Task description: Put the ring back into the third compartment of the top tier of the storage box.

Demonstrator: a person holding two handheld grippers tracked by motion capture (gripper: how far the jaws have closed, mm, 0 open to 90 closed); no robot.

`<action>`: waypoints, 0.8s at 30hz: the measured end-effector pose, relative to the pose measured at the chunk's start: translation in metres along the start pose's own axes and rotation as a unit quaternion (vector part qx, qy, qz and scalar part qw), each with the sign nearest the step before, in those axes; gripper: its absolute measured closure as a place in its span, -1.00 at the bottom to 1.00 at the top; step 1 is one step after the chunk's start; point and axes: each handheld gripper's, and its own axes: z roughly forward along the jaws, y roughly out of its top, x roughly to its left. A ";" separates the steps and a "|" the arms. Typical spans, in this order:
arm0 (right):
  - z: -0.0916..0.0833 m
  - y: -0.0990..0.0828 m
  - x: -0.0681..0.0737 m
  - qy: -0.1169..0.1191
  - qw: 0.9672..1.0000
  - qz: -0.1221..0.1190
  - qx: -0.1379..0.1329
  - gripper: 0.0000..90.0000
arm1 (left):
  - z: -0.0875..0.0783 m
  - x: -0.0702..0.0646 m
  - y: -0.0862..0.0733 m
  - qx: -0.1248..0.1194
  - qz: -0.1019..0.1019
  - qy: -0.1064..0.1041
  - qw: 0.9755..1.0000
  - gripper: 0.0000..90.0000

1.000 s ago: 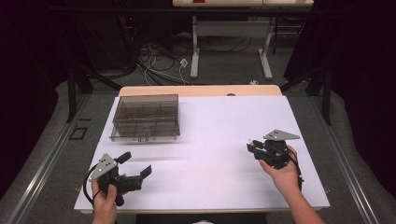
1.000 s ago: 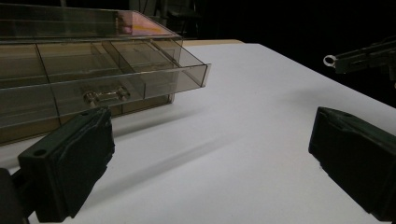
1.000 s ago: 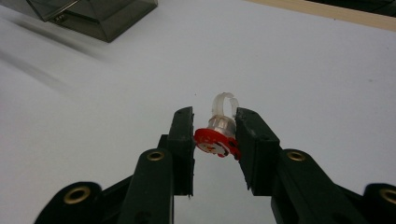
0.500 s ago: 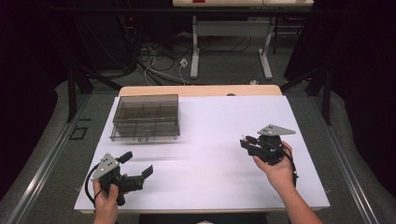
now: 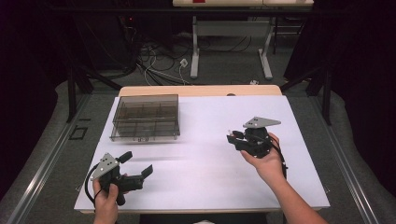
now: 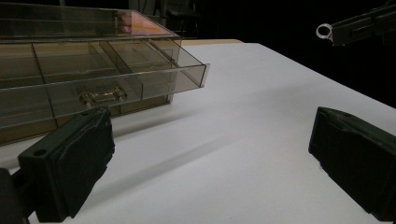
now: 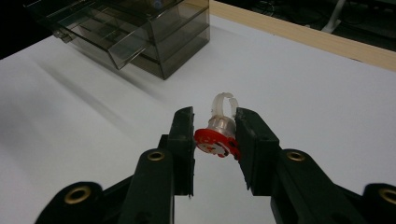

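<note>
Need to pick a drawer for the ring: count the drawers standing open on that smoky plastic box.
1: a single drawer is pulled out at the front of the drawer box, with a metal handle. Drawers below it look shut, though the tinted plastic may hide a gap.

A drawer box [image 5: 145, 117] sat on the table [image 5: 205, 182] toward its far left corner, with one drawer [image 6: 116, 88] pulled partway out toward the near side. The left tongs [image 5: 137, 164] were held near the front left edge, in front of the box. The right tongs [image 5: 232, 136] were held above the right half, well apart from the box, with a small ring [image 7: 219, 133] clamped between their jaws.
</note>
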 end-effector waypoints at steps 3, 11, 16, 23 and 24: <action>0.002 0.008 0.004 0.005 1.000 -0.009 0.003 0.52 | 0.000 0.000 0.000 0.001 0.003 0.001 1.000 -0.99; 0.009 0.020 0.010 0.018 1.000 -0.014 0.006 0.52 | -0.001 -0.001 0.000 -0.001 -0.002 0.003 1.000 -0.99; 0.015 0.027 0.017 0.024 1.000 -0.016 0.011 0.52 | -0.001 0.000 0.000 0.000 0.002 0.004 1.000 -0.99; 0.027 0.037 0.024 0.040 0.999 -0.025 0.018 0.52 | -0.003 0.001 0.000 -0.002 0.002 0.007 1.000 -0.99; 0.028 0.038 0.025 0.039 0.999 -0.025 0.019 0.52 | -0.003 0.001 0.000 -0.003 -0.001 0.007 1.000 -0.99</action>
